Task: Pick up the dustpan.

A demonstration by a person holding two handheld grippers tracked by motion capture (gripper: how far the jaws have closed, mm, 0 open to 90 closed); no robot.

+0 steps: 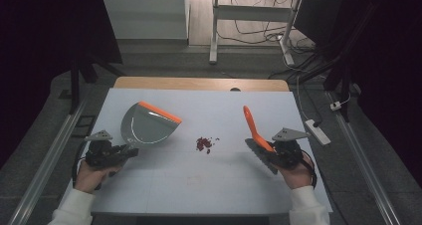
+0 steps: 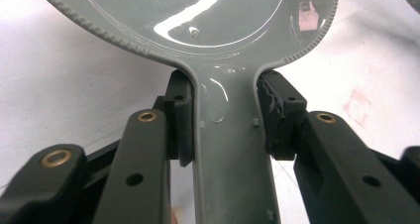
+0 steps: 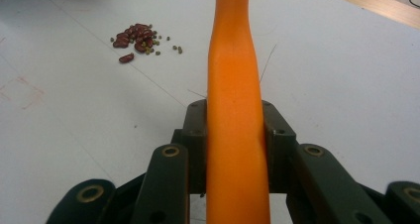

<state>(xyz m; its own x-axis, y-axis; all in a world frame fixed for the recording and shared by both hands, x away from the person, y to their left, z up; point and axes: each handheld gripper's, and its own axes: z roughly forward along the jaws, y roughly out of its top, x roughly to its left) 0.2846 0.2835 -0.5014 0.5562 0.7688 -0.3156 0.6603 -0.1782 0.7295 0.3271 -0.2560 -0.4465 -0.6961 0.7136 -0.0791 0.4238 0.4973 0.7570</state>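
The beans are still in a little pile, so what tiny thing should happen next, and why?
Probably bring the brush down just right of the bean pile. The right gripper is shut on its orange handle, with the bristles off the table. The left gripper already grips the dustpan left of the pile, so sweeping leftward looks sensible.

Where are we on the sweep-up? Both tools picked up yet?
Done: the left claw is shut on the grey dustpan by its handle, and the right claw is shut on the orange brush. In hand: both tools sit either side of the pile. Left: the beans lie unswept on the white table, none in the pan.
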